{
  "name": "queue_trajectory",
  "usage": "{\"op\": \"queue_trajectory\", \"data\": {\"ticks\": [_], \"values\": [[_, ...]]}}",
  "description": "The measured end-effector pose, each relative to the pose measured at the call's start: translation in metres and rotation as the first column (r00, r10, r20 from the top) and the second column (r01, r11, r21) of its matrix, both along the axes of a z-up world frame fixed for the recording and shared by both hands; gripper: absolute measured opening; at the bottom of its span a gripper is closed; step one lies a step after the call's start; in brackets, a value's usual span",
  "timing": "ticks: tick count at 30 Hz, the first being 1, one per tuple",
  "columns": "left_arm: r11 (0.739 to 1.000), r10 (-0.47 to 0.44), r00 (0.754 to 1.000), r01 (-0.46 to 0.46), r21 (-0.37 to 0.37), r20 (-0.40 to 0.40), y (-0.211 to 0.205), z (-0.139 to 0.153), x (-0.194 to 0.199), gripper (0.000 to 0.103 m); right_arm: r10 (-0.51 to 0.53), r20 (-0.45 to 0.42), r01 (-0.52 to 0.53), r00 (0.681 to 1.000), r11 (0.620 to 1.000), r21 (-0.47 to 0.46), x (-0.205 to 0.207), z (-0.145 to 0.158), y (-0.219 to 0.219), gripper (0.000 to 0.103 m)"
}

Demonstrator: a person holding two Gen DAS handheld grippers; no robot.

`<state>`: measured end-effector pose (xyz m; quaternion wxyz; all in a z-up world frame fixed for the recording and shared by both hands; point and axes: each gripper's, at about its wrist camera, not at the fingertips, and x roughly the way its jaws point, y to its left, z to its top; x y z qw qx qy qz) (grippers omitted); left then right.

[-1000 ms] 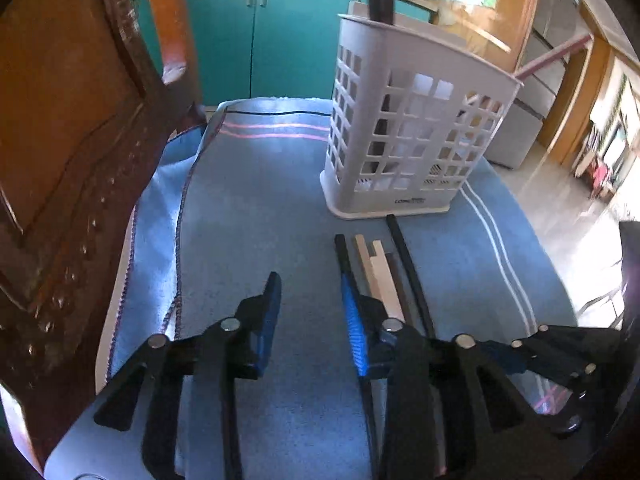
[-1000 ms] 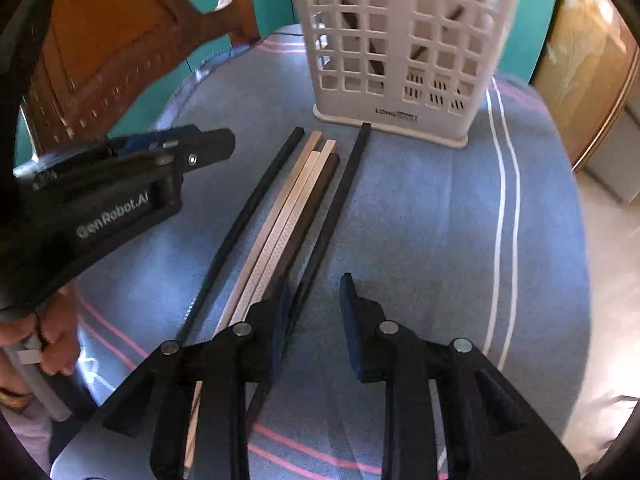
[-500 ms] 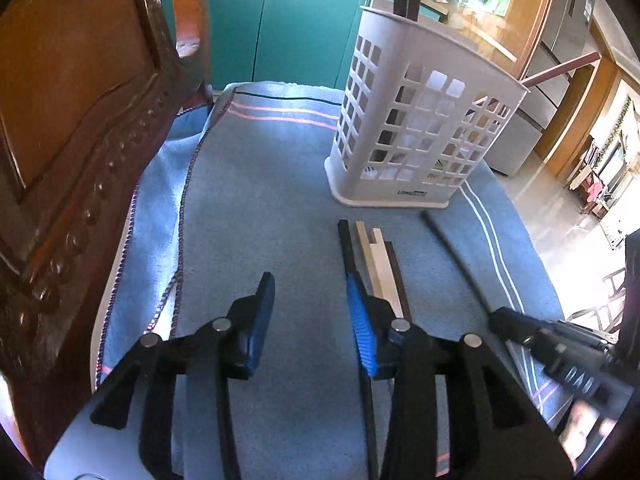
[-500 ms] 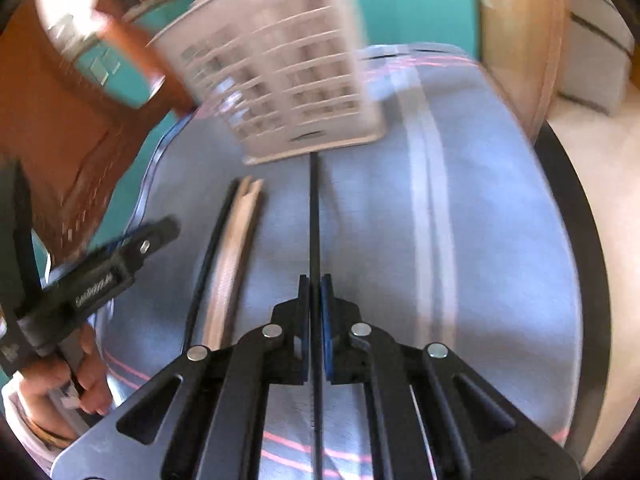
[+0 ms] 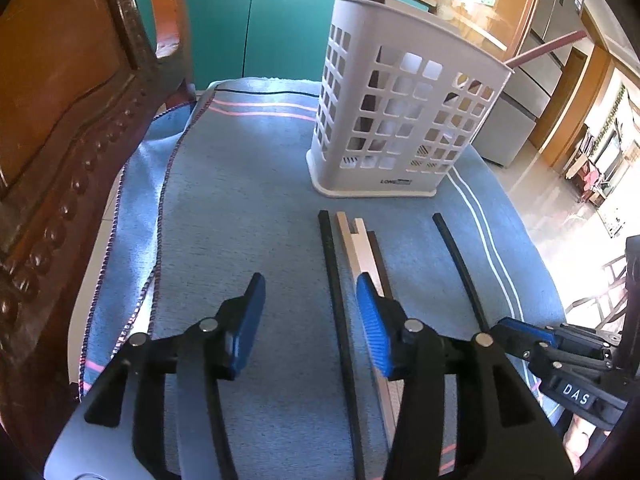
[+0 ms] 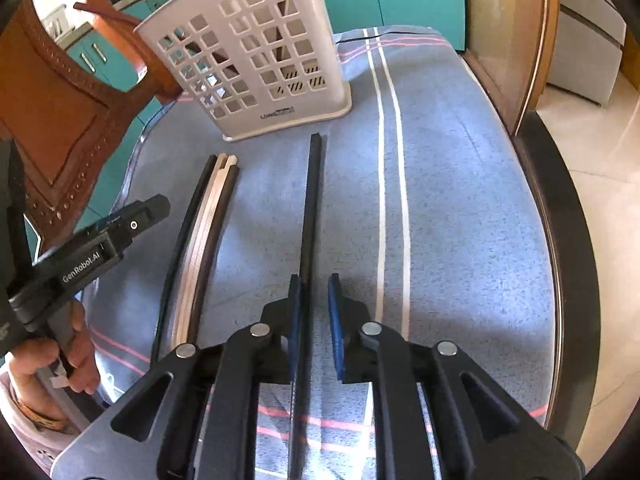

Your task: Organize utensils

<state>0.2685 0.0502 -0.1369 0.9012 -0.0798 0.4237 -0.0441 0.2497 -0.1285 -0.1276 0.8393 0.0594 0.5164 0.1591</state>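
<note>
A home kitchen: teal cupboards (image 5: 256,20) under a counter at the top of the frame, a carved wooden chair (image 5: 60,128) left, a fridge (image 5: 560,12) upper right.

Teal cabinets (image 5: 256,20) stand behind a carved wooden chair (image 5: 60,120); sunlight floods the tiled floor (image 5: 560,216).

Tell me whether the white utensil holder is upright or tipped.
Upright: the white utensil holder stands on its base on the blue cloth.
</note>
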Motion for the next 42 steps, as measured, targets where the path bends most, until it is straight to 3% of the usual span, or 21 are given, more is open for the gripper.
{"op": "queue_trajectory", "data": {"ticks": [5, 15, 22, 26, 31, 40, 42], "values": [[1.0, -0.006, 1.0, 0.006, 0.005, -0.009, -0.001, -0.001, 0.001, 0.053, 0.027, 0.009, -0.027, 1.0, 0.999, -0.026, -0.001, -0.003, 0.005, 0.023], [1.0, -0.008, 1.0, 0.008, 0.002, -0.017, 0.001, -0.002, 0.002, 0.058, 0.046, 0.039, -0.046, 0.998, 0.999, -0.011, 0.005, 0.0, 0.013, 0.024], [1.0, -0.005, 1.0, 0.005, 0.003, -0.024, 0.001, -0.004, 0.003, 0.059, 0.071, 0.048, -0.068, 0.996, 0.995, -0.067, 0.008, -0.005, 0.023, 0.025], [1.0, 0.002, 1.0, -0.002, 0.0, -0.026, 0.004, -0.005, 0.003, 0.06, 0.03, 0.045, -0.027, 0.999, 0.996, -0.086, 0.012, -0.005, 0.014, 0.025], [1.0, 0.005, 0.999, -0.005, -0.009, -0.034, 0.004, -0.006, 0.004, 0.06, 0.006, 0.051, -0.004, 0.999, 0.999, -0.043, 0.017, 0.001, 0.004, 0.025], [1.0, -0.011, 0.998, 0.012, 0.016, -0.064, -0.004, -0.014, 0.008, 0.06, 0.088, 0.051, -0.079, 0.995, 0.985, -0.156, 0.043, -0.005, 0.034, 0.025], [1.0, -0.009, 0.997, 0.011, 0.019, -0.081, -0.004, -0.018, 0.011, 0.06, 0.095, 0.064, -0.084, 0.993, 0.984, -0.157, 0.047, -0.005, 0.036, 0.029]]}}
